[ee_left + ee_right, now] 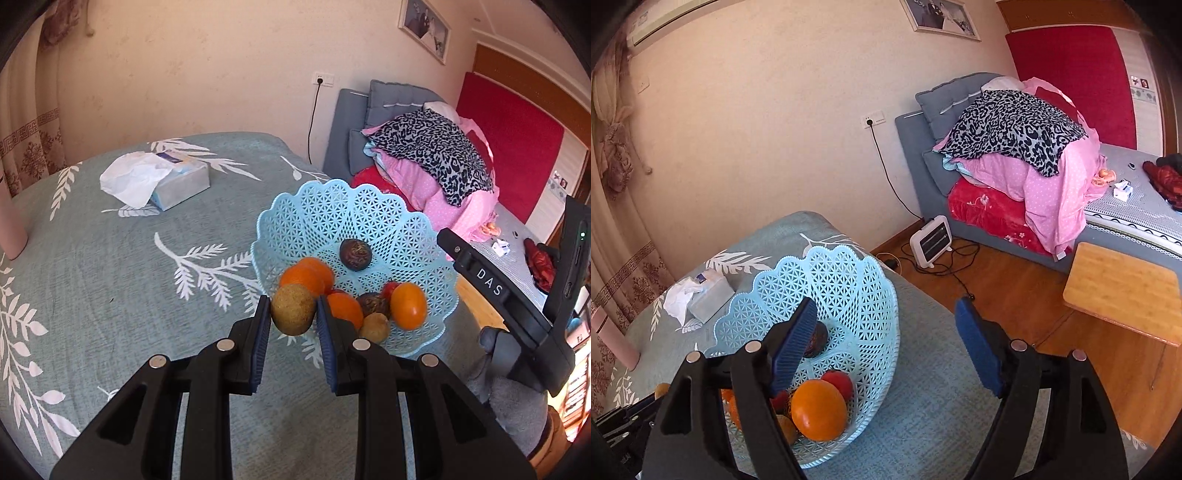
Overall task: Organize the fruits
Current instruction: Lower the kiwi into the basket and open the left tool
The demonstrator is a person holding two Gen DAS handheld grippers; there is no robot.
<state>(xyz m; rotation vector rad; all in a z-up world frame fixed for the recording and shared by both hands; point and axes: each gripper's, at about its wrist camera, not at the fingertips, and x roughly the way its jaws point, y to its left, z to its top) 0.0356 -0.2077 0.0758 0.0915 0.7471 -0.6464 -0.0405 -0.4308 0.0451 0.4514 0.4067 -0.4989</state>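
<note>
On the left of the leaf-patterned tablecloth [110, 277] a tissue box [177, 181] is seen, well apart from the work. Nearer the middle, the left gripper [293, 317] is closed on a round, brownish-green fruit [293, 309] — the blue pads are pressed against its two sides, and it is carried clear of the cloth at the near left rim of the pale blue lattice basket [295, 221].

Inside the basket several fruits are already gathered: oranges [310, 275] at the near left, a dark wrinkled fruit [355, 254] alone toward the centre, and a cluster at the near side with a large orange [408, 306], a second dark fruit, a small brown one and something red.

To the right, the right gripper [886, 339] is held over the basket with its jaws wide apart and nothing between them — its left pad stands just in front of the dark fruit, its right pad out beyond the rim.

The step in hand is judged to be the delivery of the brownish-green fruit into the basket. What the next move calls for is a short carry over the rim to a free patch of the lattice floor, then a gentle release, so that the heaped fruit is not knocked and nothing rolls out.
</note>
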